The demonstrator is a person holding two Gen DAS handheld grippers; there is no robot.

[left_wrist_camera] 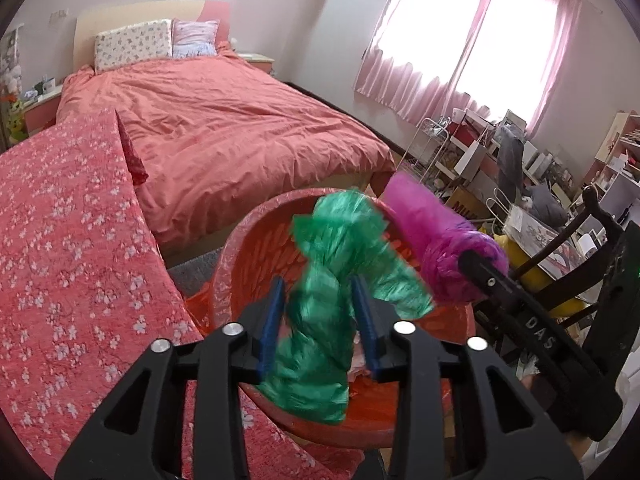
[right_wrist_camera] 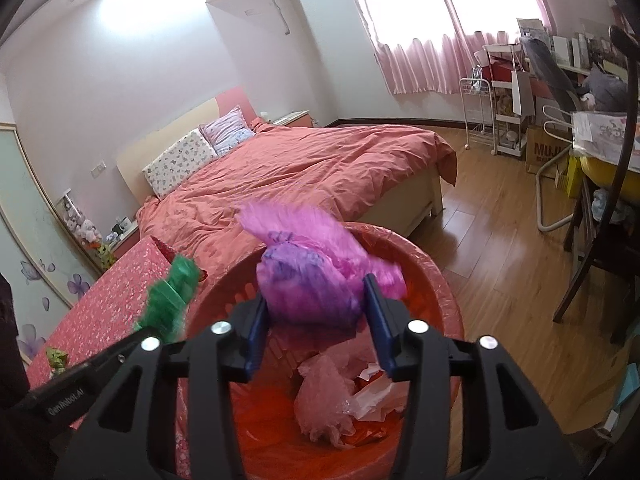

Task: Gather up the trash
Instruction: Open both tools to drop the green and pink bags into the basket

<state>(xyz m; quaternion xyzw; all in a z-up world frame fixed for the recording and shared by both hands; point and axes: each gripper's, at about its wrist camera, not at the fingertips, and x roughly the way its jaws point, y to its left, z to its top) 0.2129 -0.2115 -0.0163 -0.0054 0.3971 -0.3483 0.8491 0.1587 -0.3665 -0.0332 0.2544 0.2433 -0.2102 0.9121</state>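
Green bag (left_wrist_camera: pixel 320 344) loose in half-open left tool (left_wrist_camera: pixel 317 286), pink bag (right_wrist_camera: pixel 308 280) in half-open right tool (right_wrist_camera: pixel 316 294), over red bin (right_wrist_camera: pixel 442 300).

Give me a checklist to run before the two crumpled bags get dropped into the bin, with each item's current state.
1. Green plastic bag sits between the left gripper fingers, above the bin: ok.
2. Pink plastic bag sits between the right gripper fingers, above the bin: ok.
3. Red bin has an open mouth directly below both bags: ok.
4. Bin has room; only pale pink plastic and paper scraps lie at the bottom: ok.
5. Pads fully clear of each bag, so it will fall: cannot tell, motion blur.
6. Trash left elsewhere: not ok, a small green scrap remains on the floral cloth.
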